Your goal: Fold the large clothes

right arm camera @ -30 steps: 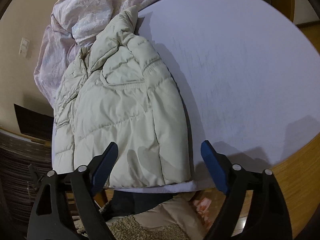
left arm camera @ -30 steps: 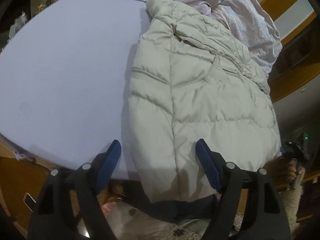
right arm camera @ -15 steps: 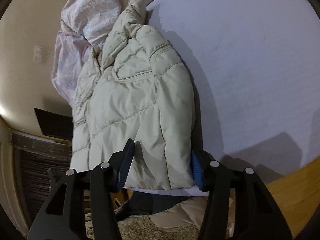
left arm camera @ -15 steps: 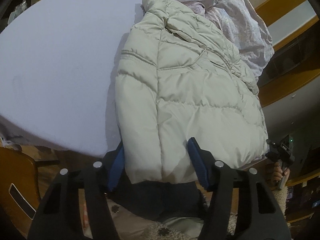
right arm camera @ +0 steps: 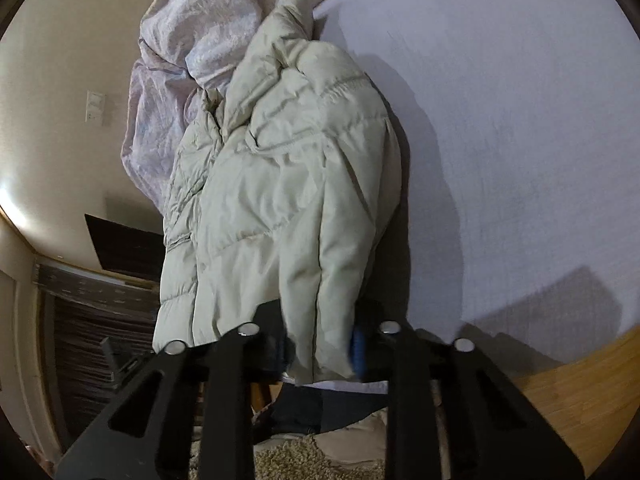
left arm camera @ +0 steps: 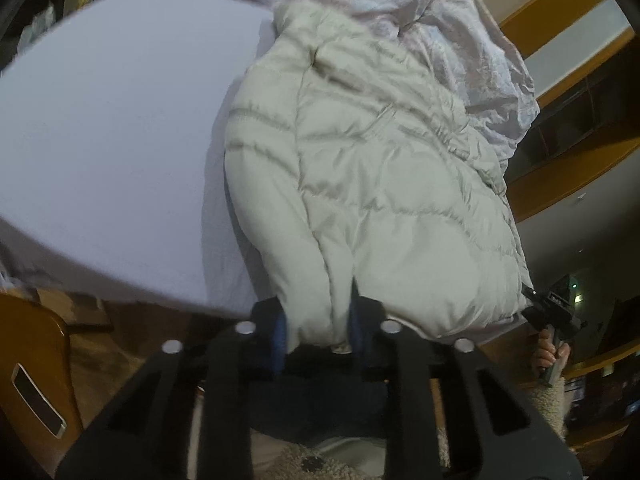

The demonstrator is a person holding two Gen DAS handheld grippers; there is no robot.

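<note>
Both jaws are closed on the puffer jacket's (left arm camera: 384,184) near hem, left gripper (left arm camera: 318,330) and right gripper (right arm camera: 320,346) alike. Its long axis runs toward twelve o'clock across the bed (right arm camera: 520,120), collar farthest.

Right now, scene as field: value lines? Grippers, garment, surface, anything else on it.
left gripper: shut on jacket hem
right gripper: shut on jacket hem
jacket: pale quilted puffer, near edge bunched and raised
surface: white sheet under jacket
bedding: crumpled pinkish cover at jacket's collar end
fold: not yet made
</note>
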